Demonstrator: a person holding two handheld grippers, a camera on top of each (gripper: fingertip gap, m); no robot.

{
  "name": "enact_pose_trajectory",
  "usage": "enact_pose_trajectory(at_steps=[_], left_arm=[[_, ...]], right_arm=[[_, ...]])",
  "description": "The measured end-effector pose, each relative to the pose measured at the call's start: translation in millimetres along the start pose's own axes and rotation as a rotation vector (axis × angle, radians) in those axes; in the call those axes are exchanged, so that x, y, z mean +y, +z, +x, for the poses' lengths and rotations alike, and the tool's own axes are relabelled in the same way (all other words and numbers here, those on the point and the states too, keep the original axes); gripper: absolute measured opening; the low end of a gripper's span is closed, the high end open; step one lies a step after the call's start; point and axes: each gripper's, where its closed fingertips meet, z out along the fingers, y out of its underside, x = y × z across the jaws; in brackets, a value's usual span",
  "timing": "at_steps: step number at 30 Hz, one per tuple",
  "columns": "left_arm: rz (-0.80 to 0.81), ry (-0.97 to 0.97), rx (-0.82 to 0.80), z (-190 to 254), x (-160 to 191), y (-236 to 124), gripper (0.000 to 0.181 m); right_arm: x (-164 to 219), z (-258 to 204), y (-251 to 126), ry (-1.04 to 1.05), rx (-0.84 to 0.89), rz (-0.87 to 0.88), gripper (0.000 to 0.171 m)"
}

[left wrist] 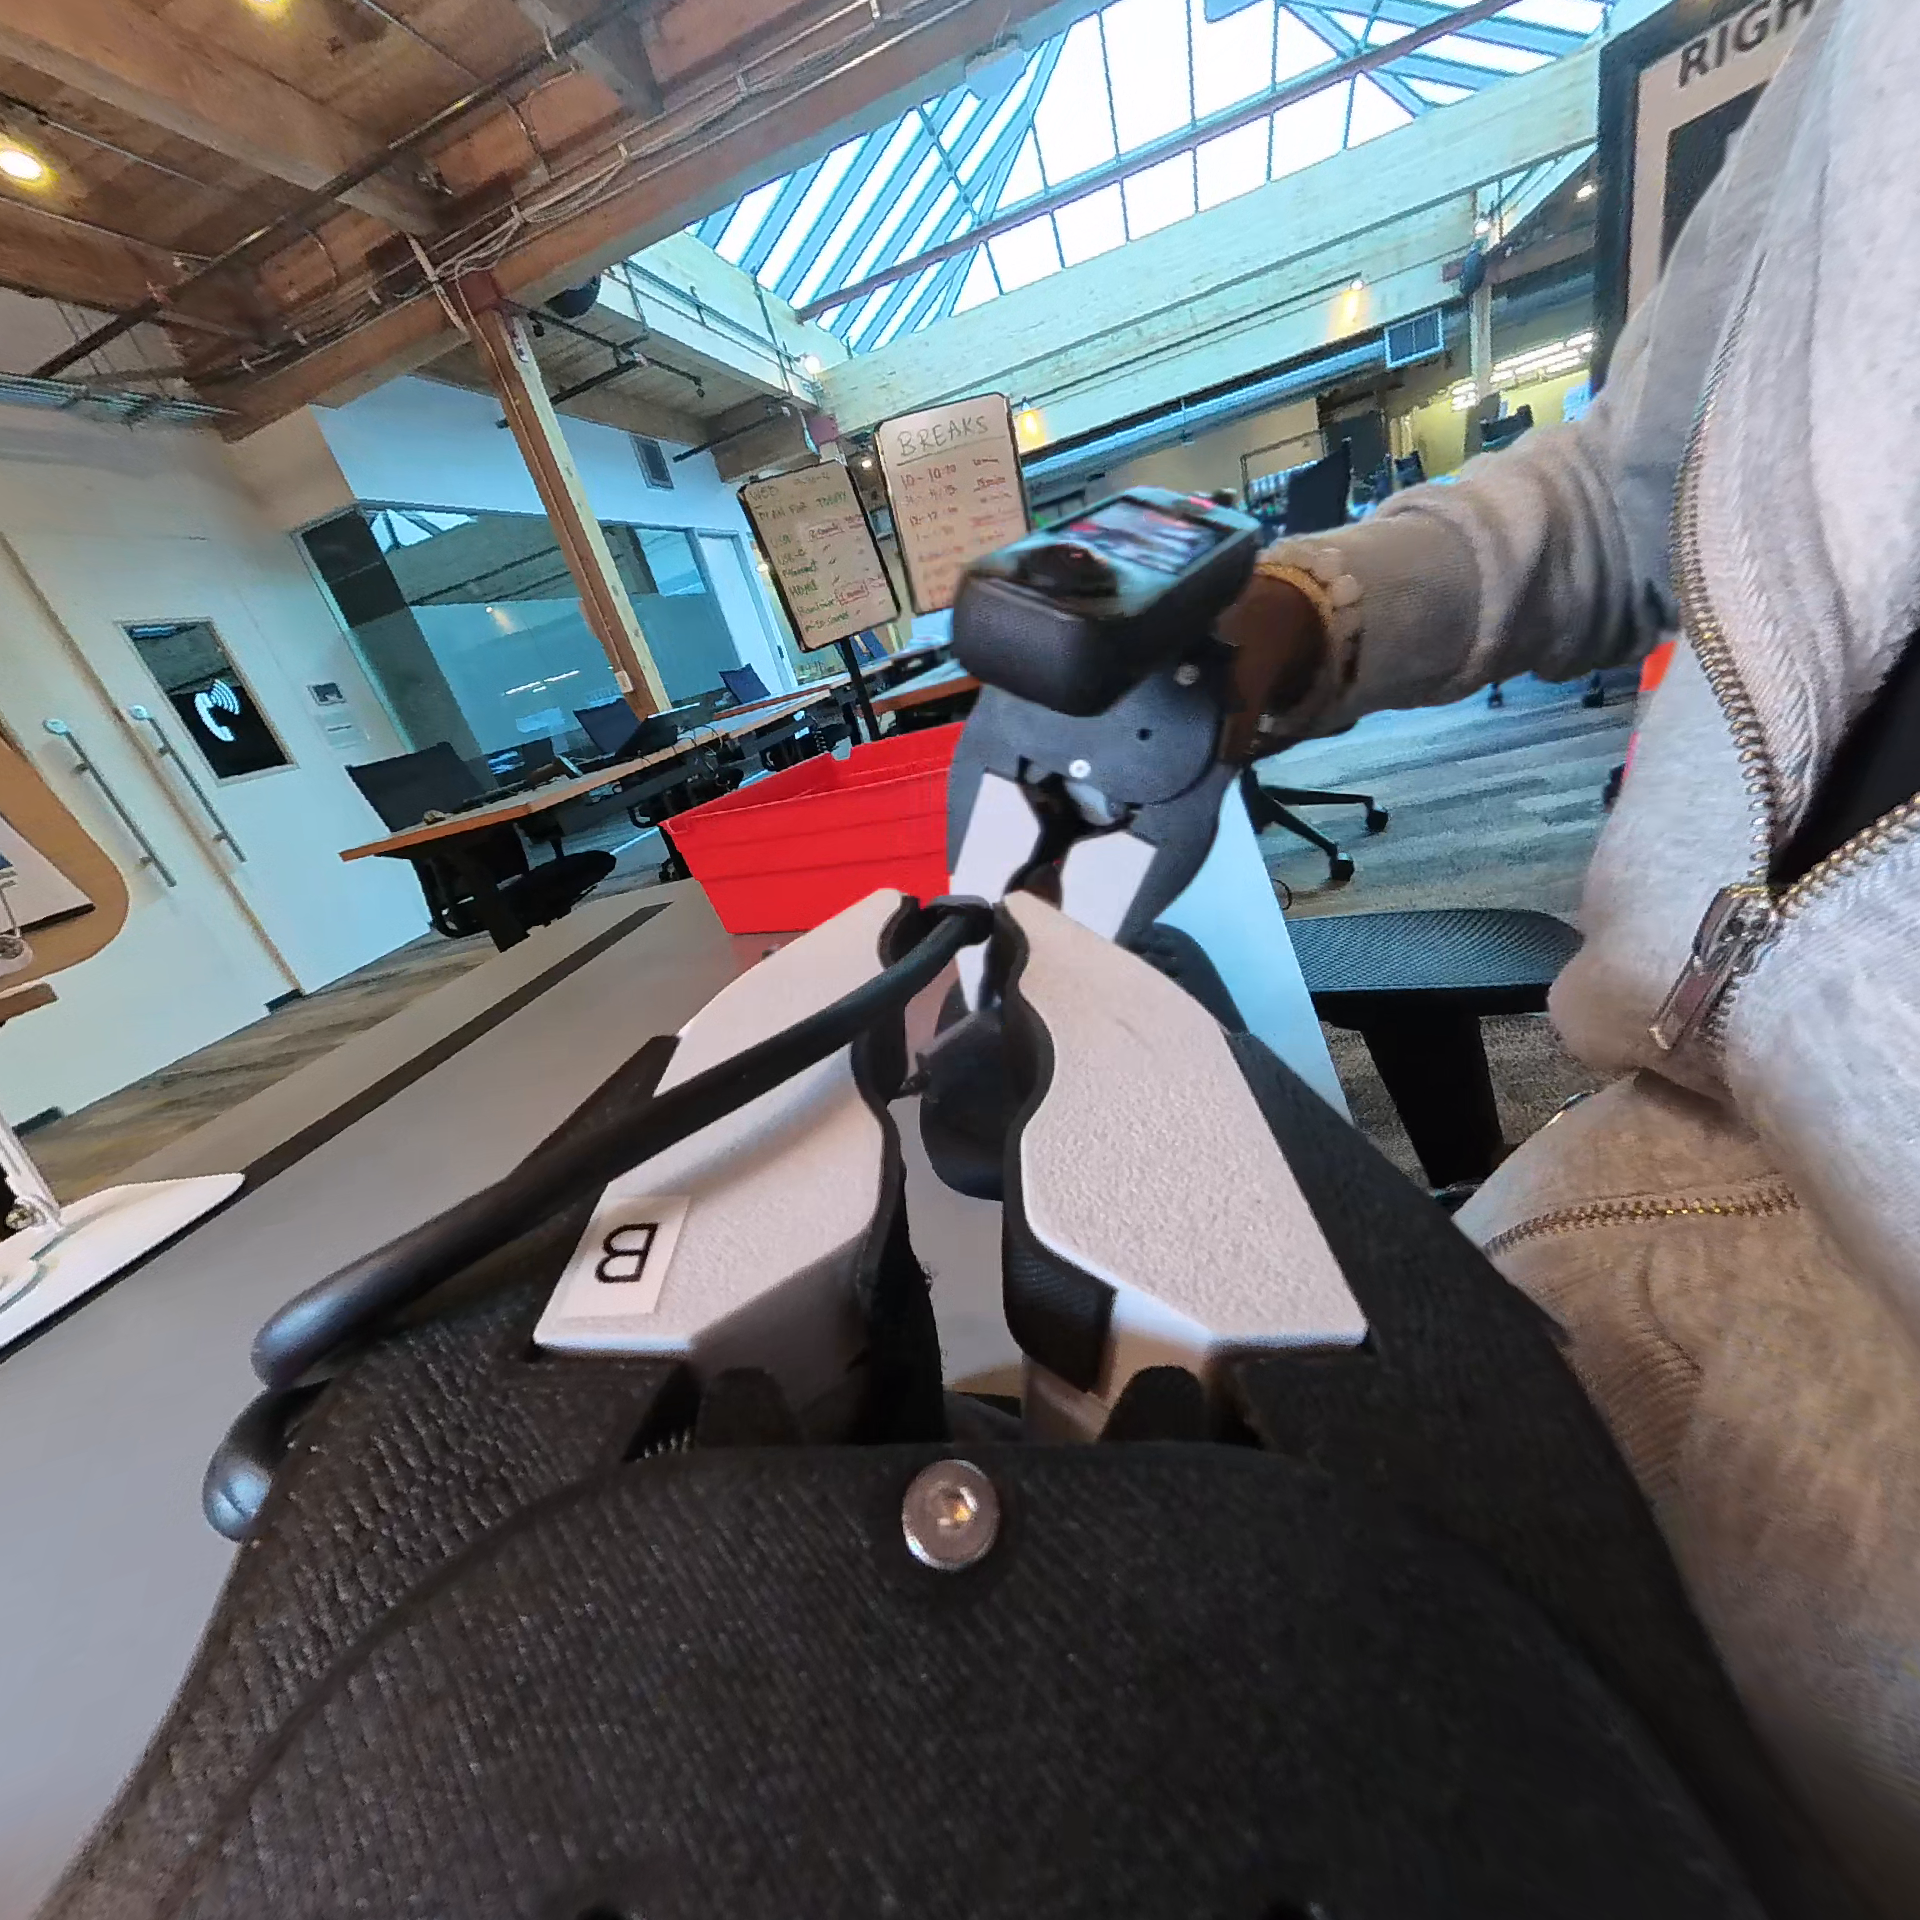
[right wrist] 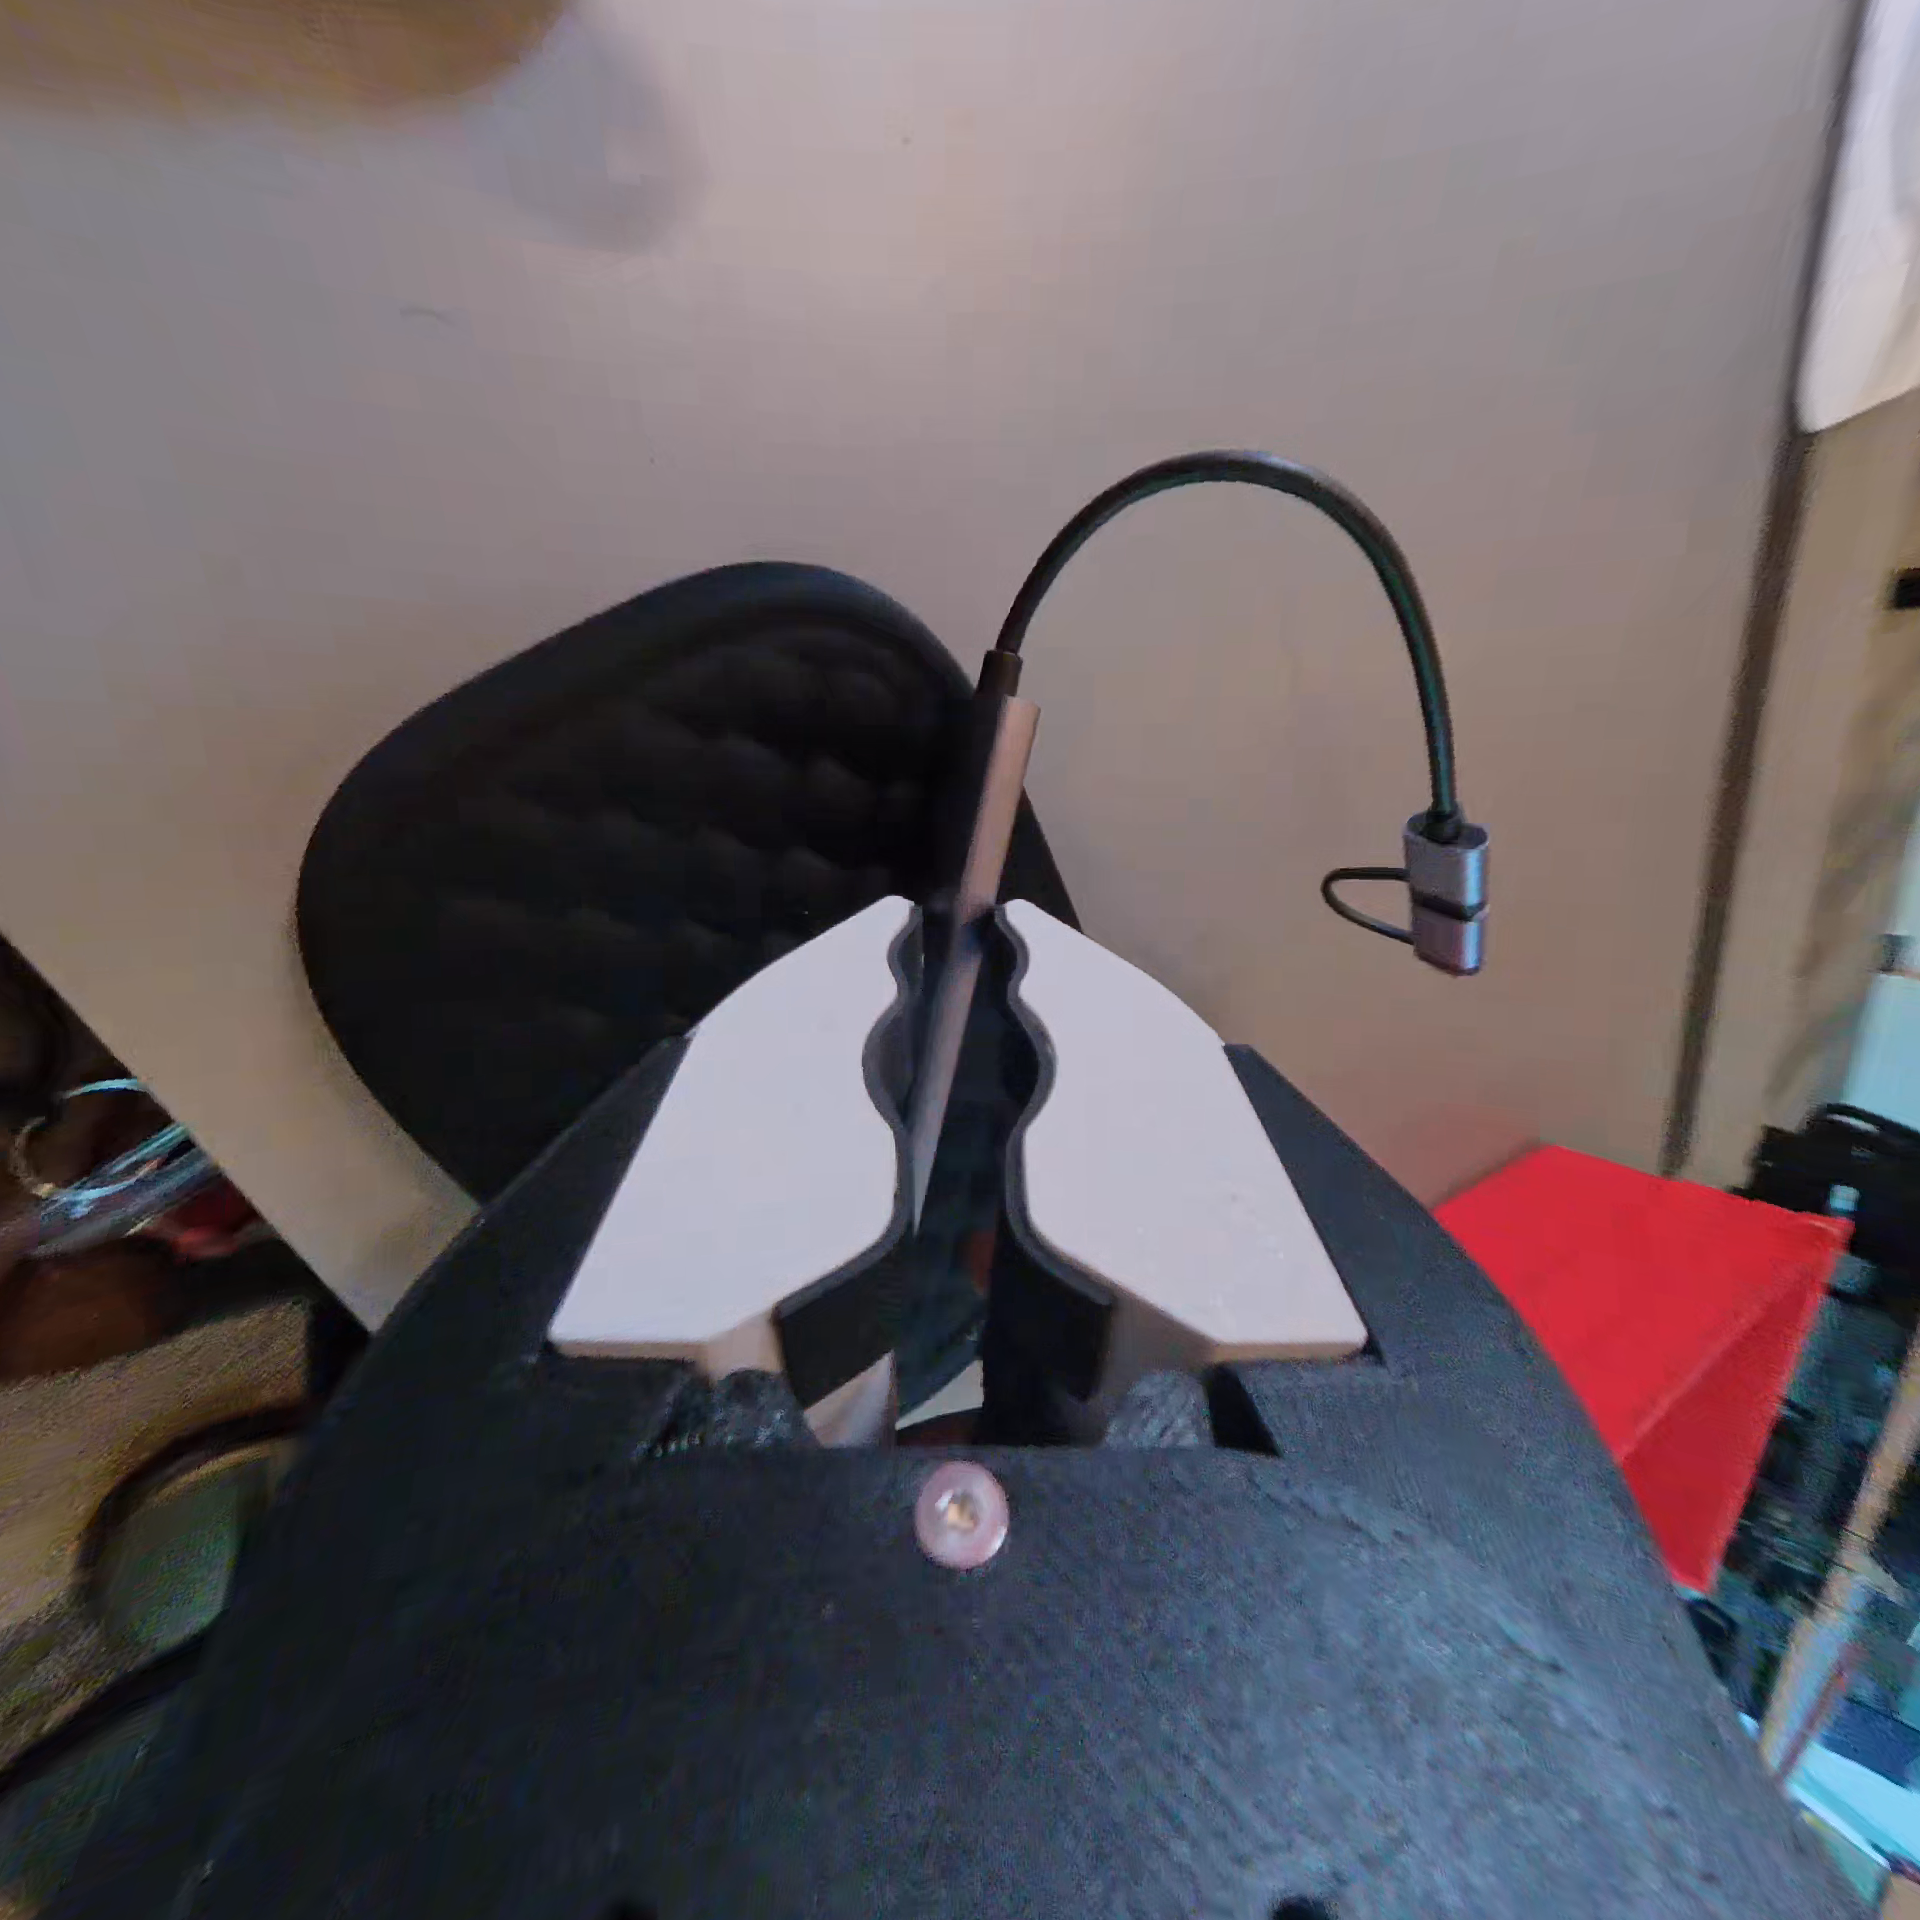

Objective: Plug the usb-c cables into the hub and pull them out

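In the left wrist view, my left gripper (left wrist: 951,920) is shut on a black cable (left wrist: 727,1081) at its fingertips. The cable trails back to the left over the gripper body; its plug end is hidden between the fingers. My right gripper (left wrist: 1049,883), held by a hand in a grey sleeve, points down just beyond the left fingertips. In the right wrist view, my right gripper (right wrist: 961,920) is shut on a slim grey hub (right wrist: 987,821), seen edge-on. The hub's short black lead (right wrist: 1247,473) arcs right and ends in a free-hanging grey plug (right wrist: 1446,894).
A grey table (left wrist: 416,1091) runs to the left, with a red bin (left wrist: 821,831) at its far end, also in the right wrist view (right wrist: 1621,1330). A black chair seat (right wrist: 623,831) lies below the hub. A person in a grey zip jacket (left wrist: 1766,727) is close on the right.
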Motion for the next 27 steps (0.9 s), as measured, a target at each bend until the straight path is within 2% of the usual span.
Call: enact_pose_trajectory(at_steps=[2,6,9,10,15,20,23,27], left_arm=[[-0.005,0.01,-0.002,0.6,0.7,0.5,0.014],[-0.013,0.02,-0.002,1.6,1.9,1.3,0.014],[-0.02,0.029,0.001,2.5,3.0,2.0,0.014],[-0.021,0.03,0.001,2.6,3.2,2.0,0.014],[-0.015,0.028,0.001,2.5,2.3,1.5,0.014],[-0.014,0.027,0.003,2.6,2.1,1.4,0.014],[-0.015,0.029,0.005,3.0,2.5,1.6,0.014],[-0.017,0.03,0.007,3.3,2.8,1.9,0.014]], right_arm=[[-2.2,-4.1,-2.6,0.041,0.035,0.046,0.009],[-5.3,-15.2,-7.7,0.248,-0.129,0.119,0.009],[-7.9,-27.8,-9.7,0.268,-0.227,0.119,0.003],[-7.6,-26.5,-9.4,0.244,-0.209,0.11,0.0],[-0.8,-15.5,-2.1,0.099,-0.086,0.052,0.014],[1.2,-11.9,-7.3,-0.021,-0.022,0.119,0.029],[16.1,-9.9,-11.0,-0.065,-0.015,0.095,0.043],[31.5,-10.7,-16.9,-0.049,-0.019,0.116,0.042]])
